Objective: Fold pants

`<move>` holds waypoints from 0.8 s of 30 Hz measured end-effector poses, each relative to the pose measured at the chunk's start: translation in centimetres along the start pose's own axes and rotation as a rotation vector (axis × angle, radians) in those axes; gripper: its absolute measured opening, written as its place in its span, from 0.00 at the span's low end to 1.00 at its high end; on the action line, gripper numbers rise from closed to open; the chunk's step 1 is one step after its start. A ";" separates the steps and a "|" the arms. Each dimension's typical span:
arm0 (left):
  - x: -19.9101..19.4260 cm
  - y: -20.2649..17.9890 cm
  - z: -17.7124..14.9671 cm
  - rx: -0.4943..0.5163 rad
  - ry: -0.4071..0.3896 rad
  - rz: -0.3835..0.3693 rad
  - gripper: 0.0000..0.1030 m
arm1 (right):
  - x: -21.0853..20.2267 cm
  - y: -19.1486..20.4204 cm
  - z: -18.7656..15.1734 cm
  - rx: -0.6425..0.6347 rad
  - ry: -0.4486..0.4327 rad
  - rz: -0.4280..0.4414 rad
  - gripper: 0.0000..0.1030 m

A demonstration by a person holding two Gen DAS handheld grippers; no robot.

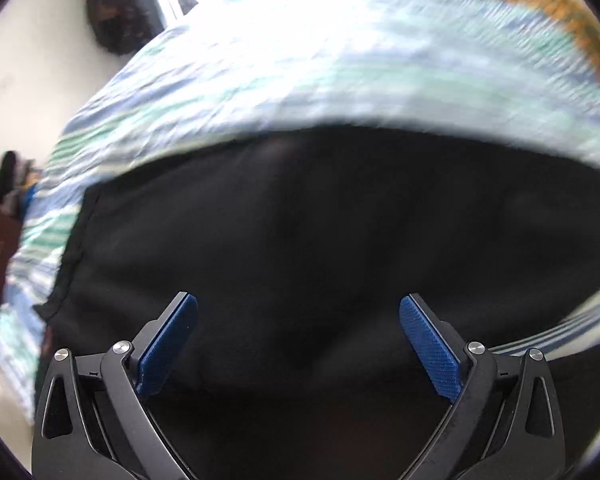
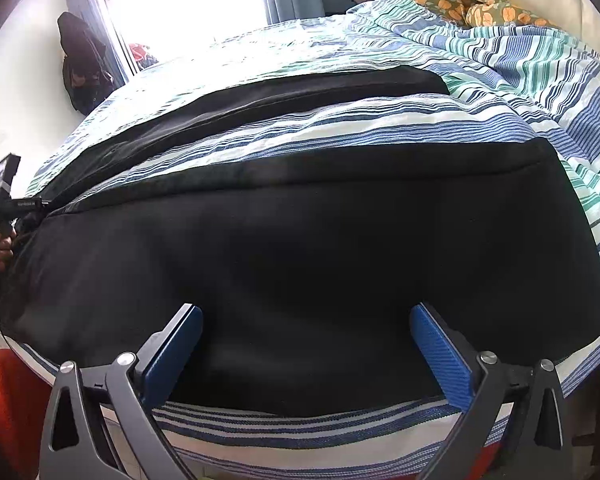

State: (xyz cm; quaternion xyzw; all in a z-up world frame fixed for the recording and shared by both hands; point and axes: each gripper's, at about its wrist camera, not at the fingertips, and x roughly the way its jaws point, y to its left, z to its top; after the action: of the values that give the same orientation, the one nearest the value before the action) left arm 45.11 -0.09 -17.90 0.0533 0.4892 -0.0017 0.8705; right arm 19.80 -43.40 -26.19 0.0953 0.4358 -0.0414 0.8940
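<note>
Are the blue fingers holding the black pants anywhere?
No. The left gripper and right gripper are both open above the black pants, gripping nothing.

each gripper, left gripper [image 1: 299, 308] and right gripper [image 2: 306, 320], has matte black linkage arms with triangular cut-outs, round silver pivot screws, and two ribbed blue pads [image 2: 440, 356] on black backing fingers.

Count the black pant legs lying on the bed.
2. One black pant leg lies across the near edge of the striped bedspread; the other black pant leg stretches farther back. Both join at left.
</note>
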 end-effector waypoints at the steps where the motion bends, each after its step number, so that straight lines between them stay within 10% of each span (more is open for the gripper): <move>1: -1.1 -1.6 0.6 0.020 -0.025 -0.051 0.99 | 0.0 0.1 0.0 -0.002 -0.002 -0.001 1.00; 5: 0.4 -11.1 2.6 0.240 -0.036 -0.159 0.99 | -0.1 0.4 -0.2 -0.001 -0.010 -0.004 1.00; 7: 5.7 -15.5 1.7 0.315 0.110 -0.150 1.00 | -0.3 0.5 -0.3 0.002 -0.014 0.002 1.00; 10: 6.8 -17.6 2.7 0.198 0.112 -0.100 0.99 | -0.4 0.1 -0.3 0.011 -0.014 0.022 1.00; 13: 4.6 -21.0 6.4 0.150 0.129 -0.314 0.99 | -0.6 0.0 -0.4 0.006 -0.015 0.036 1.00; 16: 3.3 -27.9 9.0 0.304 0.031 -0.354 0.99 | -0.7 -0.1 -0.4 0.006 -0.020 0.043 1.00; 21: 9.6 -37.1 7.6 0.487 0.100 -0.227 1.00 | -0.8 -0.1 -0.5 0.012 -0.028 0.053 1.00; 24: 7.1 -40.7 10.4 0.446 0.110 -0.393 0.98 | -1.1 -0.4 -0.5 0.018 -0.031 0.074 1.00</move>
State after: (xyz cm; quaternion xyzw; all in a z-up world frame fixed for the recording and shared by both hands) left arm 55.40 -41.16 -22.32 0.1475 0.5242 -0.2744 0.7926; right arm 18.69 -43.74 -25.74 0.1189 0.4175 -0.0137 0.9008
